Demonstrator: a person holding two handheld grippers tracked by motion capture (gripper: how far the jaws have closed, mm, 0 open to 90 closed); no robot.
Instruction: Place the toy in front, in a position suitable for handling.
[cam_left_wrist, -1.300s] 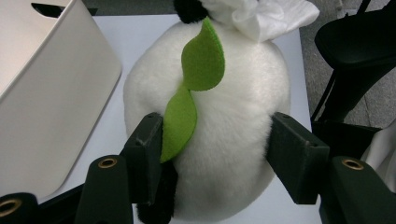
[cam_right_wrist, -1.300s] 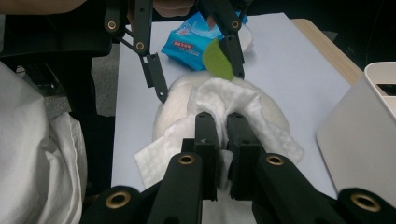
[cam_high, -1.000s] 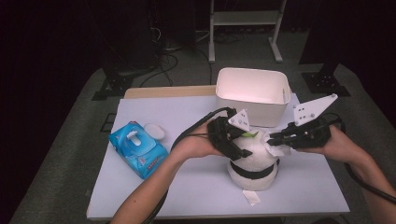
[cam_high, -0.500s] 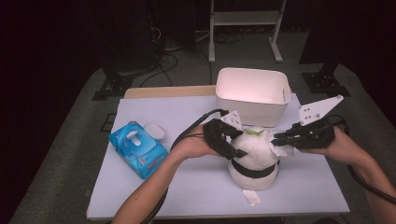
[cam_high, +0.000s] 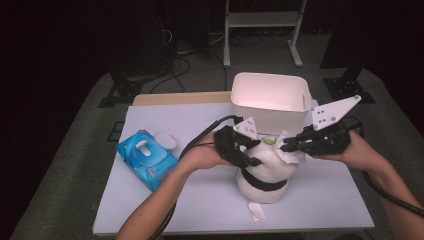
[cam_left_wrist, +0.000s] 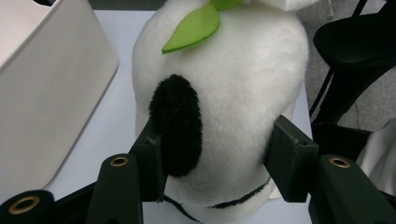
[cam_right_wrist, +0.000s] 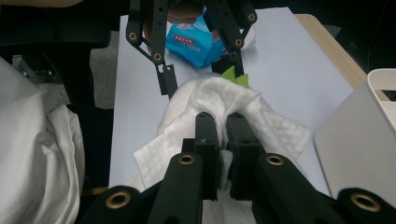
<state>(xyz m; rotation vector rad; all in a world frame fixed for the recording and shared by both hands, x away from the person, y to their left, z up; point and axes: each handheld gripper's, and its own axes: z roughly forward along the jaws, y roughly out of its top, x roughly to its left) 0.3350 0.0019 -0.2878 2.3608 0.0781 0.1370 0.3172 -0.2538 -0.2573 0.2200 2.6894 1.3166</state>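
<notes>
In the high view, a white plush toy (cam_high: 263, 172) stands on the tabletop (cam_high: 200, 190) just in front of a white bin (cam_high: 270, 100), with the left gripper (cam_high: 248, 152) at its left side, the right gripper (cam_high: 289, 146) at its top holding a white wipe (cam_high: 290, 156), and a blue wipes pack (cam_high: 146, 159) well apart to the left. In the left gripper view, the jaws stand wide, clamped around the plush toy (cam_left_wrist: 233, 93), one pad on its black patch (cam_left_wrist: 176, 123) below a green leaf (cam_left_wrist: 192, 28). In the right gripper view, the jaws are nearly closed, pinching the white wipe (cam_right_wrist: 219, 105) that lies draped over the toy's top.
</notes>
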